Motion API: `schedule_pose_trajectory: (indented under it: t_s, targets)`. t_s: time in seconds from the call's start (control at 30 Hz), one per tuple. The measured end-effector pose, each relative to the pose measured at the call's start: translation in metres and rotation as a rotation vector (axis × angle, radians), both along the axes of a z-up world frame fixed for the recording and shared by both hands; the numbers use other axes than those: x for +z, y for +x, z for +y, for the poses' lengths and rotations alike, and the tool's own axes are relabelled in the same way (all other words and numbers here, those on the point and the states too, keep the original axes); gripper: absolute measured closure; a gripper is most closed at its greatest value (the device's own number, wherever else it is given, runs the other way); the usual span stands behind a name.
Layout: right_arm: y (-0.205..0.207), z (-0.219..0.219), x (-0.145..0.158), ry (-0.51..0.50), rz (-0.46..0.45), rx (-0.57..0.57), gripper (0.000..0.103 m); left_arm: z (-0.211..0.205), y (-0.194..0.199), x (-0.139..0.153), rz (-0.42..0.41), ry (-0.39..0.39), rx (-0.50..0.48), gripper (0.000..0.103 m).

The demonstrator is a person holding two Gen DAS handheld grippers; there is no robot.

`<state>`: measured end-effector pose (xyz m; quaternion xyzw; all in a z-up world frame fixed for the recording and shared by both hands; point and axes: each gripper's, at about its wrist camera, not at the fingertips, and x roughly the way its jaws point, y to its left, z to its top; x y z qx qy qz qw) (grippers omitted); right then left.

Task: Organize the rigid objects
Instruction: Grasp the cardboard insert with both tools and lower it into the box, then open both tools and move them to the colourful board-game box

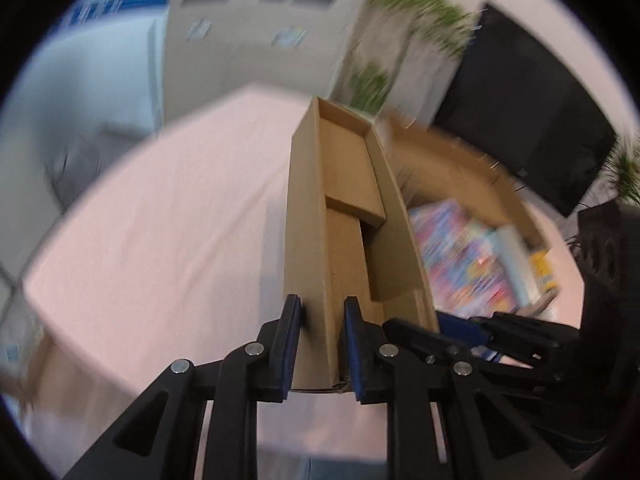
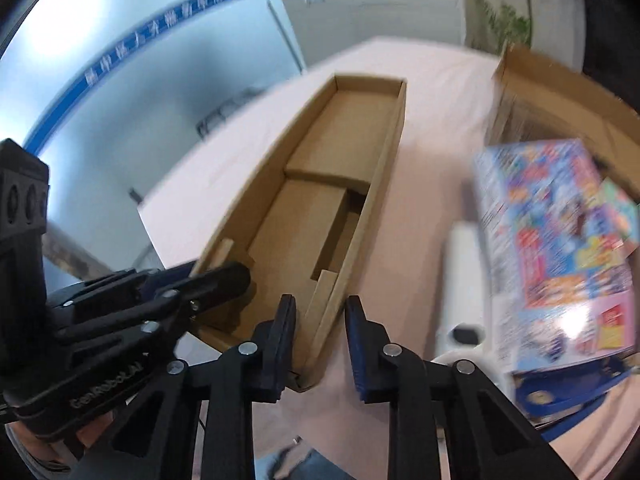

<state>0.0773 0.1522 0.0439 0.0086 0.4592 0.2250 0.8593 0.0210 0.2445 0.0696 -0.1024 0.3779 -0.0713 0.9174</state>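
Observation:
A long open brown cardboard box [image 1: 344, 208] [image 2: 320, 184] with cardboard inserts inside is held above the pink table [image 1: 160, 220]. My left gripper [image 1: 323, 350] is shut on the box's left wall at its near end. My right gripper [image 2: 320, 344] straddles the box's right wall at the near corner; its jaws stand apart and look clear of the wall. The left gripper also shows in the right wrist view [image 2: 216, 280], and the right gripper in the left wrist view [image 1: 460, 332].
A colourful printed box [image 2: 560, 240] [image 1: 464, 256] lies in a large open carton [image 2: 560, 92] at the right. A white object [image 2: 460, 288] lies beside it. A black screen [image 1: 520, 128] and plants [image 1: 420, 4] stand behind.

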Motion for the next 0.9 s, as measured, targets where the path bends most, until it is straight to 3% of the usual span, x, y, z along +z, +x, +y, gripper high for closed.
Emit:
schedule_pose_trajectory:
  t_s: [0.1, 0.17, 0.27, 0.37, 0.5, 0.63, 0.77, 0.9]
  targets:
    - [0.014, -0.03, 0.05, 0.032, -0.112, -0.072, 0.08, -0.033, 0.04, 0.05, -0.12, 0.067, -0.108, 0.082]
    - [0.041, -0.06, 0.081, 0.035, -0.181, -0.135, 0.08, -0.055, 0.08, 0.07, -0.149, 0.078, -0.173, 0.082]
    - [0.098, -0.104, 0.113, 0.008, -0.201, -0.214, 0.081, -0.083, 0.155, 0.081, -0.117, 0.057, -0.242, 0.082]
    - [0.165, -0.143, 0.12, -0.027, -0.145, -0.253, 0.081, -0.103, 0.228, 0.071, -0.038, 0.015, -0.281, 0.082]
    - [0.24, -0.181, 0.087, -0.021, -0.009, -0.285, 0.081, -0.114, 0.292, 0.027, 0.117, -0.046, -0.291, 0.082]
    - [0.288, -0.193, 0.036, -0.002, 0.11, -0.312, 0.082, -0.114, 0.312, -0.018, 0.216, 0.005, -0.264, 0.084]
    - [0.306, -0.185, -0.014, -0.027, 0.195, -0.326, 0.082, -0.107, 0.308, -0.036, 0.25, 0.057, -0.249, 0.087]
    - [0.316, -0.179, -0.034, -0.034, 0.226, -0.351, 0.08, -0.109, 0.297, -0.031, 0.232, 0.083, -0.264, 0.087]
